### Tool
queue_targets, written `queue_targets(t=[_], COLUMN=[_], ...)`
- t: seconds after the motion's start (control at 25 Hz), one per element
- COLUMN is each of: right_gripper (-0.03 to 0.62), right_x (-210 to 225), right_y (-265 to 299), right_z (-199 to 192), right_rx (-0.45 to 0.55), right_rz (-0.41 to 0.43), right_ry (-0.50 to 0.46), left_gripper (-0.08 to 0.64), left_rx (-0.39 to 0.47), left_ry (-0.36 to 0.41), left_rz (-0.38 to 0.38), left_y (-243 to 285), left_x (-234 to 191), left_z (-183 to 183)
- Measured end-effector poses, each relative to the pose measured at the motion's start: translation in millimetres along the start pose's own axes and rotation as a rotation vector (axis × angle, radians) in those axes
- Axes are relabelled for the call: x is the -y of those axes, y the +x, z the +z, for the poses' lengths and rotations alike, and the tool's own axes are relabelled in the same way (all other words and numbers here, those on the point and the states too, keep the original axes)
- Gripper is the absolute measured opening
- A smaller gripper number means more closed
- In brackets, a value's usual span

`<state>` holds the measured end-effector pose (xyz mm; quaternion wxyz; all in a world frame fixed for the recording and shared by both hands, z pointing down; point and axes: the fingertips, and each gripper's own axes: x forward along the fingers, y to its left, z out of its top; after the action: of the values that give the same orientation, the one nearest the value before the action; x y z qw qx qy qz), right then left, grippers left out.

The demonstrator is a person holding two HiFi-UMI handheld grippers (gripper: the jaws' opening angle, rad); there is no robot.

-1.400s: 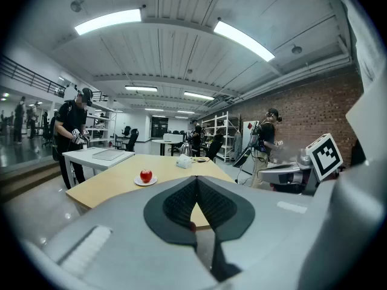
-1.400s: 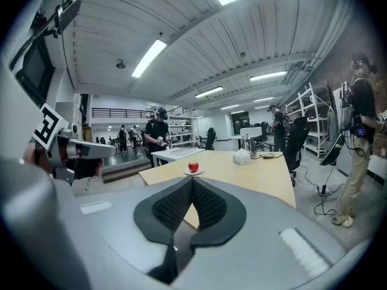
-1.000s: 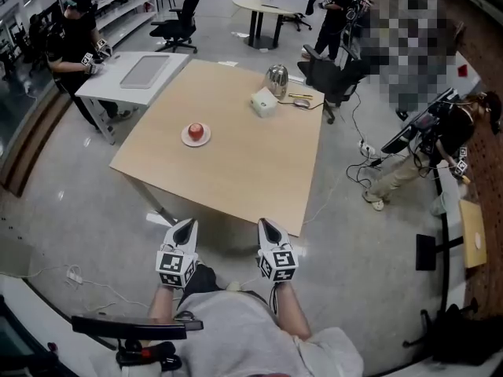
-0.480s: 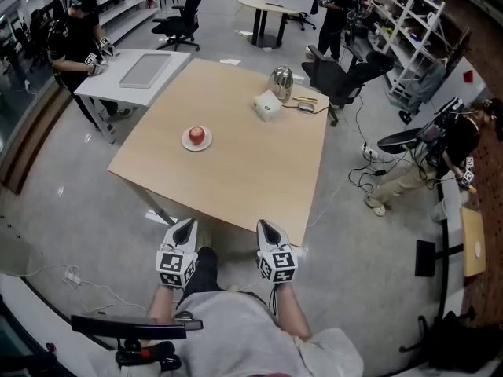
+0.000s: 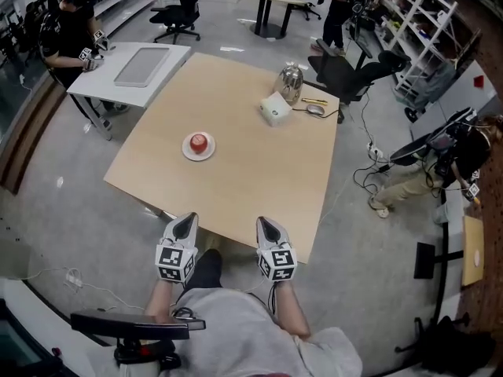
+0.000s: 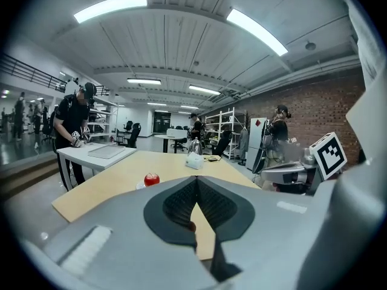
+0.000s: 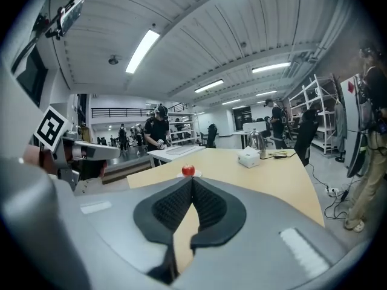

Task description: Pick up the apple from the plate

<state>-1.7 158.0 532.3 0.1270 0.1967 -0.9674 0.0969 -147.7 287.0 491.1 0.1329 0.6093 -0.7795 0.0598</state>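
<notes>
**Both grippers draw closer to the apple**

Compared with a second ago, the red apple (image 5: 198, 141) looks nearer. It sits on a small white plate (image 5: 186, 151) out on the tan surface (image 5: 251, 179). The left gripper (image 5: 185, 223) and right gripper (image 5: 265, 225) have come up to the near edge, still well apart from the apple. Both pairs of fingers are pressed together and hold nothing.

If they do not open in time, they could poke the round apple and roll it off the plate. The plate might slide too.

The apple is tiny in every view. Its far side and bottom are hidden. Each gripper's own body covers the near surface.
</notes>
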Motion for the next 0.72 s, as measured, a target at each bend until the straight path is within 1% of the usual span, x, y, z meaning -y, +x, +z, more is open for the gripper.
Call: queue_targets(t=[0.28,0.6,0.72], right_gripper=[0.006,0.006,0.006], right_x=[8.4,16.3,19.4], right_y=[61.9,118.9,139.5], right_z=[16.3,28.6,26.9], right_rx=[-0.03,-0.073,-0.089], right_rz=[0.011,0.023,0.024], right_ry=[-0.011,-0.007,-0.008], left_gripper=[0.02,0.02,0.02], left_rx=[-0.037,-0.085,-0.103], left_ry=[-0.01,-0.031,-0.019], left_rz=[-0.01,-0.022,-0.024], left_y=[51.3,100.3,117.2], left_x=[-39.0,-73.0,-87.0], left_z=[8.7,7.0,1.8])
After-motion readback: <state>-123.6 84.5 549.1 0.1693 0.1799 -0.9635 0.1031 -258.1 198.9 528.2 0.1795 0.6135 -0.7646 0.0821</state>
